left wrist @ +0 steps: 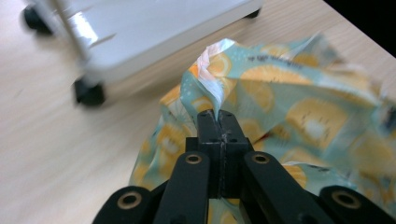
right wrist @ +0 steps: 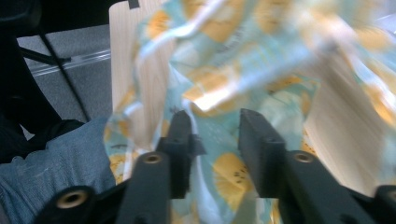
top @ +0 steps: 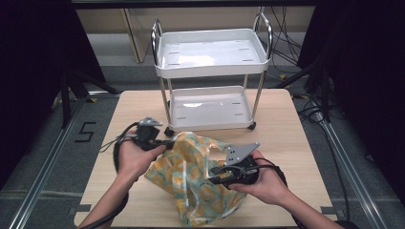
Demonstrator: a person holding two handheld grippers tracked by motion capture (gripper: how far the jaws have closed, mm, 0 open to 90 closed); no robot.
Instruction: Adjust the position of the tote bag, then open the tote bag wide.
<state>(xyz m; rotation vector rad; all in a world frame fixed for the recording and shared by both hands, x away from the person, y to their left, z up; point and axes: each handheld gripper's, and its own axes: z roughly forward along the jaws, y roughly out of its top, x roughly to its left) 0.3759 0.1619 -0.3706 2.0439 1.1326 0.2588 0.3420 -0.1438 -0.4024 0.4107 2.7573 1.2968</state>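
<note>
Pinching a fold of the lemon-print bag, left claw is clenched; right claw is standing released.

Thin teal plastic bag printed with orange slices: glossy film, crinkled, semi-transparent where the desk grain shows through just beyond the right gripper's jaws; bright glare patches there. The fold pinched between the left gripper's jaws looks creased and whitish.
Light wooden desk: pale straight grain, smooth, matt.
White two-tier plastic cart, beyond the jaws: trays smooth, semi-gloss; posts and handles shiny chrome-like metal; small black castors, matt.
Jaws: black, matt, hard plastic look, brass-coloured rivets.
</note>
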